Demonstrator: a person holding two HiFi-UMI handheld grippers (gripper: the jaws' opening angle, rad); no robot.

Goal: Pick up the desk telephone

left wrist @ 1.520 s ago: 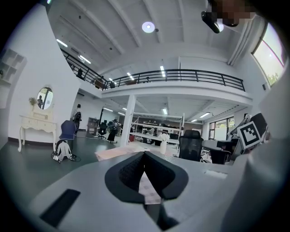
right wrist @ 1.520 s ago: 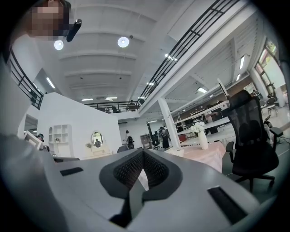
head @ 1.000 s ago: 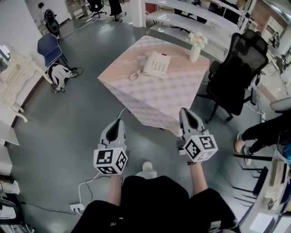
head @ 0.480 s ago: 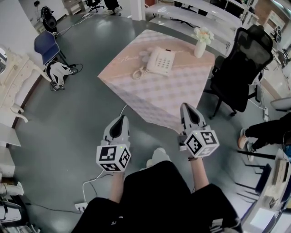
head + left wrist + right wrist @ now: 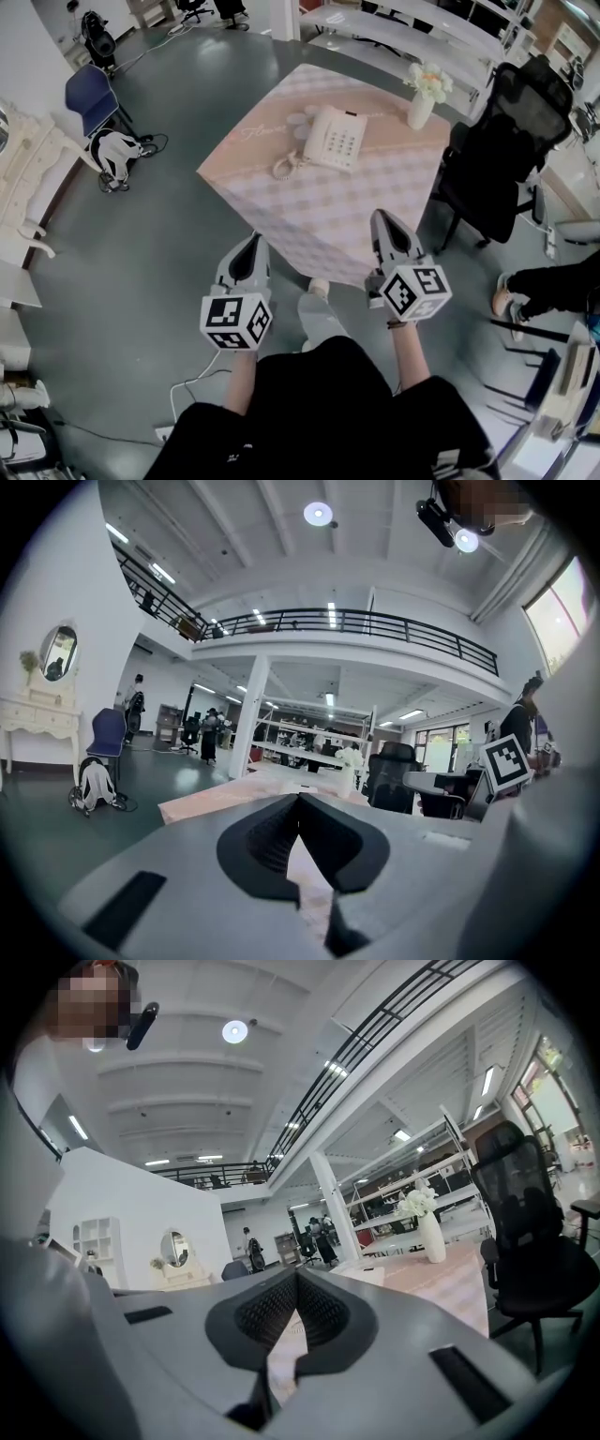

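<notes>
Hovering near table (image 5: 375,202), left claw (image 5: 252,242), right claw (image 5: 382,218) pinched together, empty, telephone (image 5: 336,138) blurry

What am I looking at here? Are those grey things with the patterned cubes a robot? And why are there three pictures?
There is no robot here. A person holds a tool in each hand: the left gripper and the right gripper. Each has two jaws that pinch like tongs, and the patterned cube is part of it.

The head view comes from a camera on the person's head, looking down. The other two come from cameras riding on each gripper, looking along its jaws. Both pairs of jaws are shut, with nothing between them.

Ahead stands a table under a pink checked cloth. On it are the desk telephone, which is to be picked up, and a vase of flowers. A black office chair stands beside the table. Nothing is touched yet.
</notes>
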